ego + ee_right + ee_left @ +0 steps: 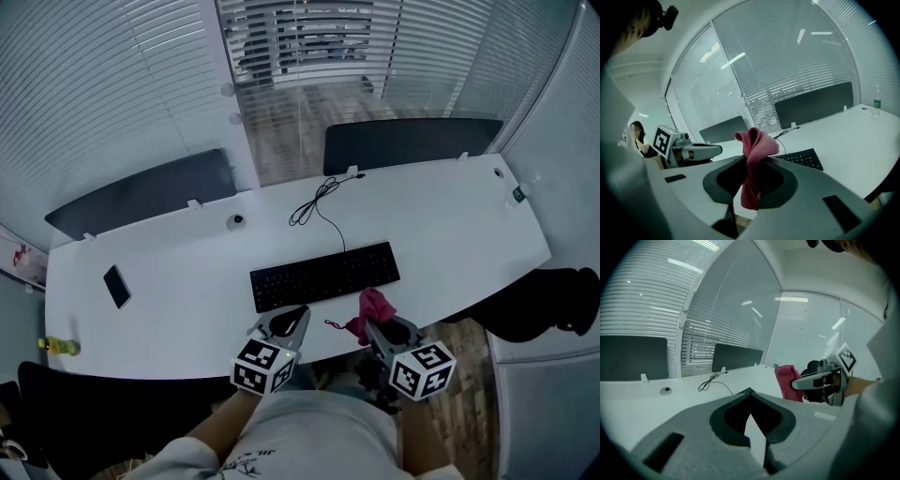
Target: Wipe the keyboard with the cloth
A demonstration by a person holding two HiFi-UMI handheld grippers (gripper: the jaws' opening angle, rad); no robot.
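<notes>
Your right gripper (377, 325) is clamped on the pink cloth (371, 307). The cloth bunches above the jaw tips, close to the front edge of the keyboard (324, 276) on the white desk (469, 216). Your left gripper (291, 321) sits beside it, jaw tips together and empty. A phone (117, 285) lies well to the left. A cable (314, 208) loops beyond the keyboard.

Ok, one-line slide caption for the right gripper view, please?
Right gripper shut on the pink cloth, the black keyboard lying ahead on the white desk.
</notes>
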